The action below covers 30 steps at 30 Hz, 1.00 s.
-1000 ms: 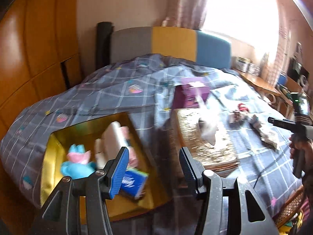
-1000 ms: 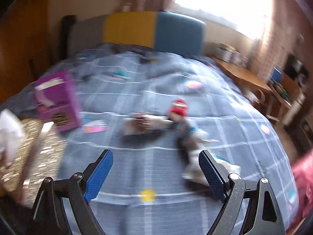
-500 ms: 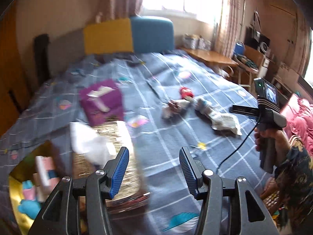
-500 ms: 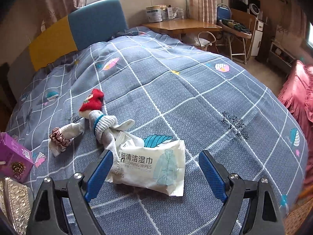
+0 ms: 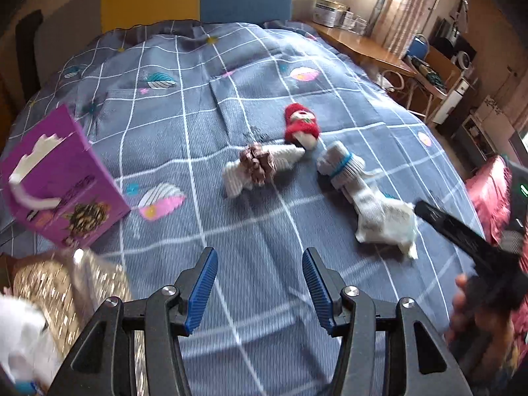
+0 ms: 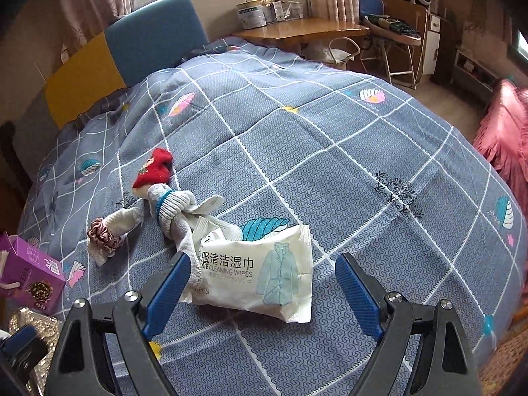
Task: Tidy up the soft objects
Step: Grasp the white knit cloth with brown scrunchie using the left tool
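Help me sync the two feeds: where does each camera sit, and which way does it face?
Left wrist: on the left gripper, angled down the bed; its blue fingers and the person's other hand show.
Right wrist: on the right gripper, above the wipes pack; its fingers show.
Shared: socks, scrunchie, purple box.

White wipes pack (image 6: 257,277) printed "CLEANING WIPES" beneath Chinese characters 清洁湿巾, purple box (image 6: 28,277) lettering unreadable
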Motion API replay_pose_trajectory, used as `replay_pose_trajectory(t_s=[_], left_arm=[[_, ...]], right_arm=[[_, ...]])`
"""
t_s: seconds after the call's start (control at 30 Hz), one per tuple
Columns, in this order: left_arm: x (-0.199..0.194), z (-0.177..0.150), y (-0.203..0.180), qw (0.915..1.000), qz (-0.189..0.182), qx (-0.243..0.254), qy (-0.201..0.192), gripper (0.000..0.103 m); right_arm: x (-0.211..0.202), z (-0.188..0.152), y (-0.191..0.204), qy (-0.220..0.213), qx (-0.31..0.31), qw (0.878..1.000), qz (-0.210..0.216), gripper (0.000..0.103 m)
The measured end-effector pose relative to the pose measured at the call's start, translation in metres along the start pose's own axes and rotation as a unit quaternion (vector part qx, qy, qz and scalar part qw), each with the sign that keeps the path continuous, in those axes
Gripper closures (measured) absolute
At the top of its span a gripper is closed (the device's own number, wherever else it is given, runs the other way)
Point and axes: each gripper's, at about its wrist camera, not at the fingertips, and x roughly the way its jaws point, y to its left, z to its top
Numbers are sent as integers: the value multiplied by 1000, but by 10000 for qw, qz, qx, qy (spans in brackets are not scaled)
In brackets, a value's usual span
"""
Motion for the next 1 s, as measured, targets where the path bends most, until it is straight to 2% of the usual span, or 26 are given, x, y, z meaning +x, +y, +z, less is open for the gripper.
replay_pose_trajectory(t_s=[0.2,0.3,0.37,0.53,0.67,0.73,0.8,0.87,1.0], left_arm=[[46,34,-21,9941,526,943,-67,49],[65,46,-24,9916,526,1185,-36,41],[79,52,-25,9892,643,1314,-2,41],[102,64,-29,9856,629,1571,-62,41],[116,68,-37,9786,847,1875,-75,43],[128,70,-36,9790,837,1859,105,53],[131,70,-34,9798,877,1797,50,63],[127,69,-29,9831,742,1673,11,68],[104,63,-23,9890,672,1296,-256,69]], right_arm=[[1,1,1,87,64,9996,273,13],[2,1,2,134,81,9990,415,13],[1,1,0,138,108,9986,494,13],[3,2,-4,204,253,9975,634,13],[5,2,-3,247,277,9968,701,13],[5,2,-2,260,263,9968,705,13],[6,2,-3,244,264,9970,684,13],[6,2,-3,204,238,9975,633,13],[5,3,-2,122,196,9980,581,13]])
